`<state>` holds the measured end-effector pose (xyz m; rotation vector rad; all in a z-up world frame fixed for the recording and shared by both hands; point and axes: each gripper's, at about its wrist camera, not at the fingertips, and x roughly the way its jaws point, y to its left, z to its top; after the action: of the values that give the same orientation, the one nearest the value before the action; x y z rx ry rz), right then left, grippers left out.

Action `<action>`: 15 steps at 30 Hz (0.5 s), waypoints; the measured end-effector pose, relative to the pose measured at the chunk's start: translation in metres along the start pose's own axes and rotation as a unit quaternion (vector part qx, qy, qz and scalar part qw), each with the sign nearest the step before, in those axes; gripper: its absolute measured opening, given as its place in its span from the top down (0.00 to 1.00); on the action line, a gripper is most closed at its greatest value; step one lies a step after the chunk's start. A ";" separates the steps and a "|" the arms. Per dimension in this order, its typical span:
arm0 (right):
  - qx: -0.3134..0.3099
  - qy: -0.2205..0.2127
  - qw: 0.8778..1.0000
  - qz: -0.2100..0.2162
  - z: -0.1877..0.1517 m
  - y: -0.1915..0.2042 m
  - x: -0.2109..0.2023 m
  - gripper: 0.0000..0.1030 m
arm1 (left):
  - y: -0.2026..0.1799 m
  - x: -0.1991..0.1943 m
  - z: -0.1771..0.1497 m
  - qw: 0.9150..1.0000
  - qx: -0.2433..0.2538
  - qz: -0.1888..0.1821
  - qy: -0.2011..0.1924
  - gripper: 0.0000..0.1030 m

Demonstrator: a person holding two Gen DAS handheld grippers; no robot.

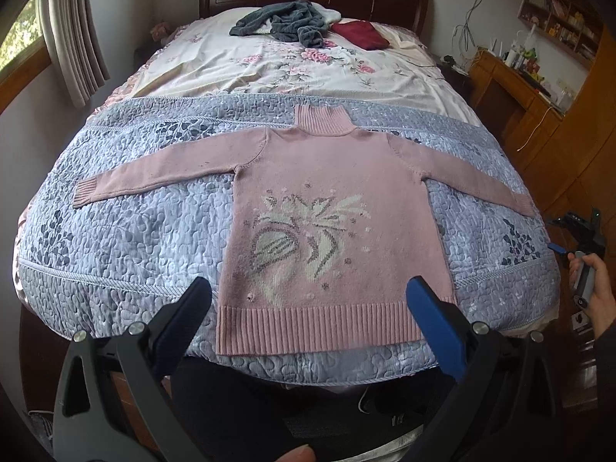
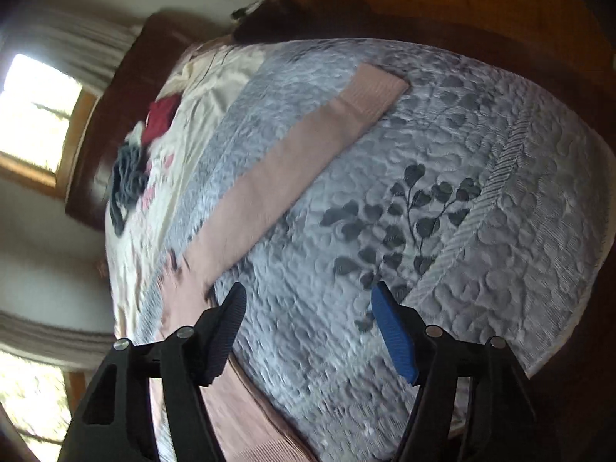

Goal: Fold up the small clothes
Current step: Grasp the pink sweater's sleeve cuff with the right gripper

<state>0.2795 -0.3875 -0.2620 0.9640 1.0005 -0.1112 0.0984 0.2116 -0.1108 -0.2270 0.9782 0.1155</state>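
Lying flat, front up, centre of left wrist view: pink sweater [image 1: 327, 208] on blue-grey quilt [image 1: 127, 231], both sleeves spread out to the sides, ribbed hem toward lower frame edge, collar toward upper. Left gripper [image 1: 308, 300] hangs above hem area, jaws spread wide, nothing between them; contact w/ fabric not evident. Right gripper [image 2: 310, 300] also wide apart and empty, over quilt at lower centre of right wrist view, w/ one sweater sleeve running diagonally to upper right; that view is motion-blurred. Person's hand [image 1: 593, 285] on a gripper handle at right edge of left view. Upper frame: grey garment [image 1: 285, 23] and dark red garment [image 1: 360, 34] on floral sheet [image 1: 238, 65], near headboard.
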 end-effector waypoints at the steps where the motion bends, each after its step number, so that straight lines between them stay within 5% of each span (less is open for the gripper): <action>1: 0.031 0.000 0.999 0.020 0.018 -0.012 0.009 0.34 | 0.000 0.006 0.003 1.000 -0.006 -0.002 0.002 0.03; 5: 0.122 -0.015 0.990 0.064 0.079 -0.054 0.046 0.34 | -0.003 0.032 0.019 1.000 -0.014 -0.002 0.017 0.03; 10: 0.182 -0.040 0.978 0.095 0.129 -0.081 0.095 0.57 | -0.010 0.058 0.037 0.999 -0.026 -0.008 0.027 0.03; 15: 0.182 -0.033 0.981 0.056 0.153 -0.090 0.138 0.62 | -0.017 0.080 0.050 0.999 -0.035 -0.005 0.023 0.03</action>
<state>0.4160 -0.5073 -0.3949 1.3398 0.8783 -0.2365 0.1862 0.2071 -0.1478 -0.3000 1.0205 0.1361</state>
